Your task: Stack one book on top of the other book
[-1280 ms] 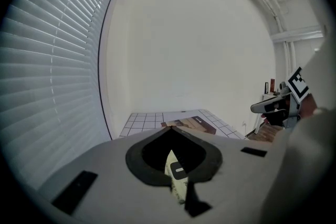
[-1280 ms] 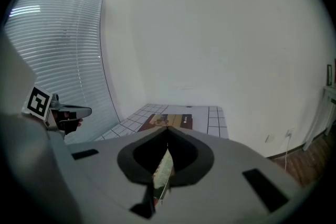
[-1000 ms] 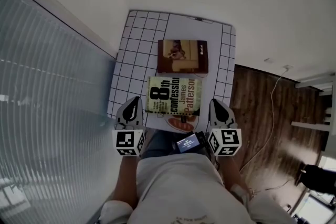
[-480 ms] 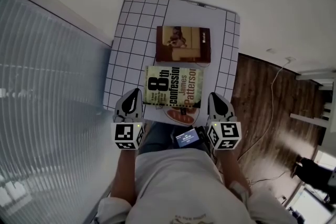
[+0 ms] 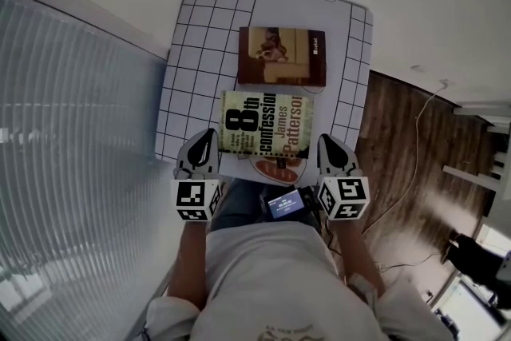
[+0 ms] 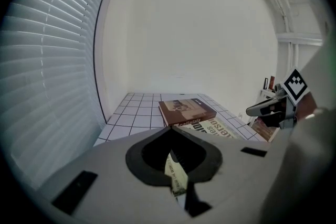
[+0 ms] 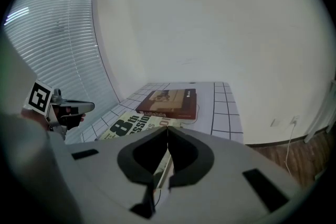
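Two books lie on the white gridded table (image 5: 188, 64). The yellow-green "8th Confession" book (image 5: 264, 122) (image 6: 218, 127) (image 7: 128, 126) is nearer me. The brown book (image 5: 281, 56) (image 6: 186, 110) (image 7: 170, 102) lies just beyond it. My left gripper (image 5: 207, 138) (image 6: 171, 128) hovers at the yellow book's near left corner, jaws shut and empty. My right gripper (image 5: 327, 143) (image 7: 167, 128) hovers at its near right corner, also shut with nothing in it. Neither touches a book.
Window blinds (image 5: 72, 140) run along the left. A white wall stands behind the table. A round orange item (image 5: 275, 168) pokes out from under the yellow book's near edge. A small screen device (image 5: 286, 204) sits at my chest. Wooden floor (image 5: 399, 164) with a cable lies to the right.
Both grippers have sunk a little toward the table's near edge, staying shut. The books have not moved.
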A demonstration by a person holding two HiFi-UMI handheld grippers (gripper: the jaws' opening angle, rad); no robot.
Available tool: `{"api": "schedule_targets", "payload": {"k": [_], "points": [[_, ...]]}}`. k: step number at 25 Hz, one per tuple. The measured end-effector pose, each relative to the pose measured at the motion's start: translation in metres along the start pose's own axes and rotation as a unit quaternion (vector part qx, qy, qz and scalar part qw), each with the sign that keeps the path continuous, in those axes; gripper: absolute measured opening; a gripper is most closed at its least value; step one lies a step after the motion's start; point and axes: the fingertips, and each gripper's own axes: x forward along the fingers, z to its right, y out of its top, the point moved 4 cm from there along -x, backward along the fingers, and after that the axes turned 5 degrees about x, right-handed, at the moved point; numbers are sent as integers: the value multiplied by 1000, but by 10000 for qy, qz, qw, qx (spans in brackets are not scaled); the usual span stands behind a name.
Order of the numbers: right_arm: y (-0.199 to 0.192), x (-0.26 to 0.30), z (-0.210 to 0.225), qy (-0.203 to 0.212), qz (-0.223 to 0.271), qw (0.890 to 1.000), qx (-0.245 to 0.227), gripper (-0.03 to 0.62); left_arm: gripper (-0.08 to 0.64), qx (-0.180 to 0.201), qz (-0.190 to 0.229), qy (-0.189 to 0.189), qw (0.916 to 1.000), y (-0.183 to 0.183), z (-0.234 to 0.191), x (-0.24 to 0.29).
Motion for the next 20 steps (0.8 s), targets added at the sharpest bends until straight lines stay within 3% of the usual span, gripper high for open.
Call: {"api": "schedule_targets", "payload": {"k": [20], "points": [[-31,24,0,86,-469,9989,28,9,9,-365,-610,-69,9974,-48,-8,14]]}}
